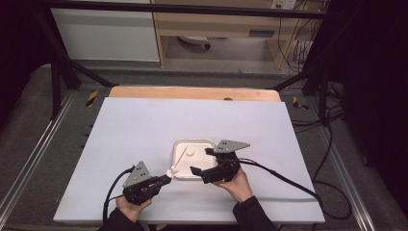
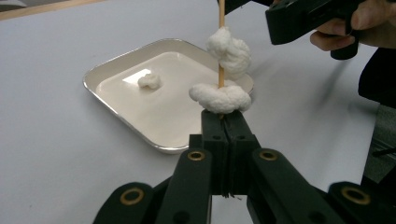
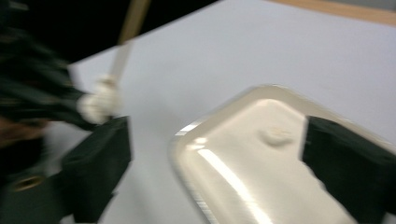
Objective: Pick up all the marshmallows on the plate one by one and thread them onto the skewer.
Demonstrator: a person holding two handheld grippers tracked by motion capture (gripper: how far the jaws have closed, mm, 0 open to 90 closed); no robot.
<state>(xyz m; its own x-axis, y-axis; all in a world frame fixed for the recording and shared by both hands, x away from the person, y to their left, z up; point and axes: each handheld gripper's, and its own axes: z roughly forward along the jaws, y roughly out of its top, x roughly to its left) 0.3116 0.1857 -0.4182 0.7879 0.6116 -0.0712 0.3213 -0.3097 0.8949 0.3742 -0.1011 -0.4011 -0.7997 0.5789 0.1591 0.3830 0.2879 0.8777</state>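
My left gripper (image 2: 223, 122) clamps the thin, brittle skewer (image 2: 221, 18) at its base; my right gripper (image 1: 201, 161) gapes empty, so pinch the soft, light puffs (image 2: 229, 49) gently.

The left gripper (image 1: 166, 180) has its jaws clamped together, pointing right. The right gripper (image 1: 202, 161), apparently tilted leftward, holds its jaws spread wide, gripping nothing.
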